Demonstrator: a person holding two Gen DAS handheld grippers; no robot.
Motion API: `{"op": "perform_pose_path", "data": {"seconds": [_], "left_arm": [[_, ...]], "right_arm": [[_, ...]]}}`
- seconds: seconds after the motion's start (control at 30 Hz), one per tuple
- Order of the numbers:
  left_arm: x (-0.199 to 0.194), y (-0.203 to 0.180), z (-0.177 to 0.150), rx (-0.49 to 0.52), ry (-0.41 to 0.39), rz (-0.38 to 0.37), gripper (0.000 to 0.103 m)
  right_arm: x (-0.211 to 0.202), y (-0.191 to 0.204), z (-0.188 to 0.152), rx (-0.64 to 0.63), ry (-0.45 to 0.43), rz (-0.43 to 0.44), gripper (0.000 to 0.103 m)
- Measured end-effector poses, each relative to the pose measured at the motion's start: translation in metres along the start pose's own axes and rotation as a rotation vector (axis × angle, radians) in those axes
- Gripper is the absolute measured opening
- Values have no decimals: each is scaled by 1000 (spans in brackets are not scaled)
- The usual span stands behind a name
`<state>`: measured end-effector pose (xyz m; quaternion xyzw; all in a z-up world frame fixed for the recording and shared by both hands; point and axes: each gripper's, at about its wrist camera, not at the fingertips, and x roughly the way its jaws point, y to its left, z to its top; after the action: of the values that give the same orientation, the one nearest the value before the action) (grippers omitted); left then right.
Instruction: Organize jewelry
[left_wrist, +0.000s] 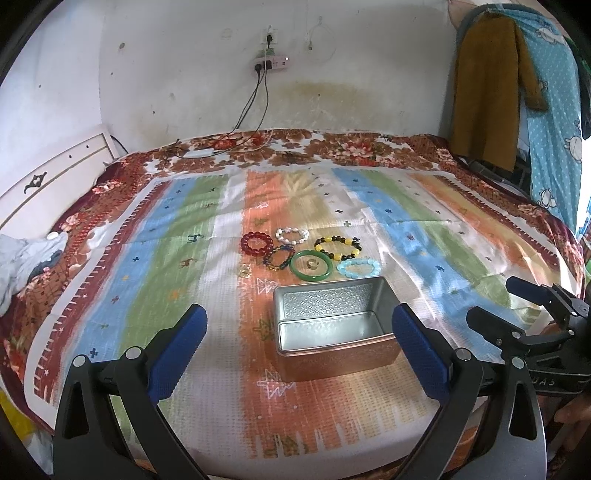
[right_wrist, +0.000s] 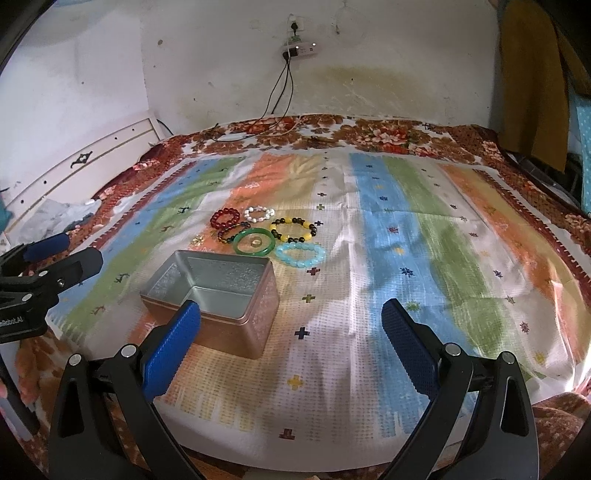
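An open, empty metal box (left_wrist: 334, 325) (right_wrist: 218, 295) sits on the striped cloth. Just beyond it lie several bracelets: red beads (left_wrist: 256, 242) (right_wrist: 224, 218), white beads (left_wrist: 292, 235) (right_wrist: 259, 213), yellow-and-black beads (left_wrist: 338, 247) (right_wrist: 293, 228), dark multicolour beads (left_wrist: 277, 258) (right_wrist: 228, 233), a green bangle (left_wrist: 311, 269) (right_wrist: 255, 242) with a small ring inside it, and light blue beads (left_wrist: 358, 266) (right_wrist: 300, 254). A small gold piece (left_wrist: 243, 271) (right_wrist: 196, 240) lies to their left. My left gripper (left_wrist: 299, 332) is open, with the box between its fingers. My right gripper (right_wrist: 291, 325) is open and empty, right of the box.
The striped cloth (left_wrist: 177, 236) (right_wrist: 424, 229) covers a bed with a floral blanket. A headboard (left_wrist: 48, 173) stands at the left. A power strip with cables (left_wrist: 269, 64) hangs on the back wall. Clothes (left_wrist: 491, 85) hang at the right. A crumpled grey cloth (left_wrist: 26, 258) lies at the left edge.
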<state>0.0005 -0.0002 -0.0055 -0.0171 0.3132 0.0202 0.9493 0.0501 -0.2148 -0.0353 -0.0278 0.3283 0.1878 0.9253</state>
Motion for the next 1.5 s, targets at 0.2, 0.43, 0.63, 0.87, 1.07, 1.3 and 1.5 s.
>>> {"op": "perform_pose_path", "data": {"seconds": [0.2, 0.43, 0.63, 0.87, 1.07, 1.3, 1.5], "left_arm": [[2, -2, -2, -4, 7, 6, 98], [1, -2, -4, -9, 8, 10, 98], [1, 2, -4, -26, 14, 16, 98], [1, 6, 0, -30, 24, 19, 98], [2, 8, 1, -44, 36, 13, 98], [6, 9, 3, -53, 55, 9, 98], [9, 10, 4, -69, 60, 2, 98]], "right_arm": [[-1, -1, 0, -5, 0, 3, 99], [-2, 2, 0, -22, -3, 21, 99], [0, 6, 1, -31, 2, 27, 99], [1, 6, -1, -27, 8, 29, 99], [3, 3, 0, -14, 15, 30, 99], [7, 4, 3, -12, 37, 54, 99], [11, 6, 7, -22, 45, 64, 99]]}}
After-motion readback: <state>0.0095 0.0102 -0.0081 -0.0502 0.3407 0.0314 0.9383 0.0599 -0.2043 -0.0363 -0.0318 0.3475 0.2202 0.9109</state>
